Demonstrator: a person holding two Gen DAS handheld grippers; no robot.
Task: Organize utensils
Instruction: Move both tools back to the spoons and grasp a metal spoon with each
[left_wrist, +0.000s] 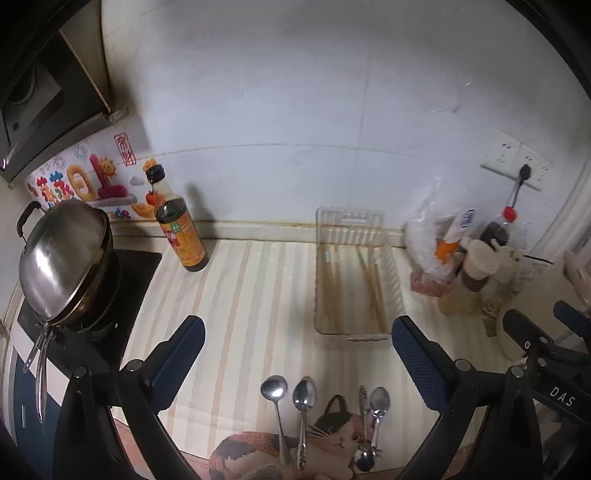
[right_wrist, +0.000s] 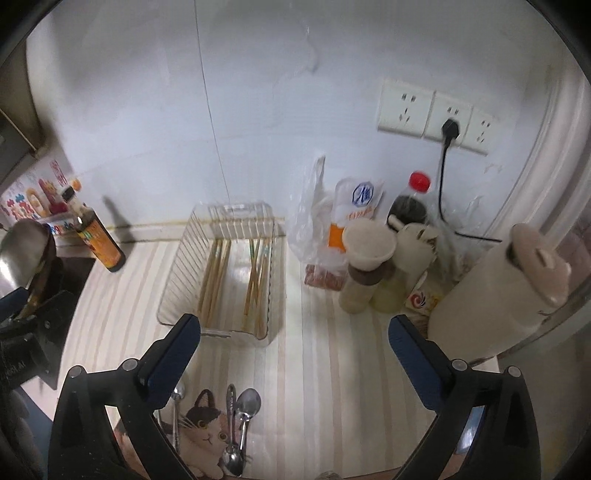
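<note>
Several metal spoons lie at the counter's front edge, handles over a cat-shaped mat; they also show in the right wrist view. A clear plastic tray holding several wooden chopsticks stands near the wall; it also shows in the right wrist view. My left gripper is open and empty, above the spoons. My right gripper is open and empty, in front of the tray and right of the spoons.
A soy sauce bottle stands left of the tray. A steel wok sits on the stove at far left. Jars, bags and a red-capped bottle crowd the right corner beside a beige kettle. Wall sockets hold a plugged cord.
</note>
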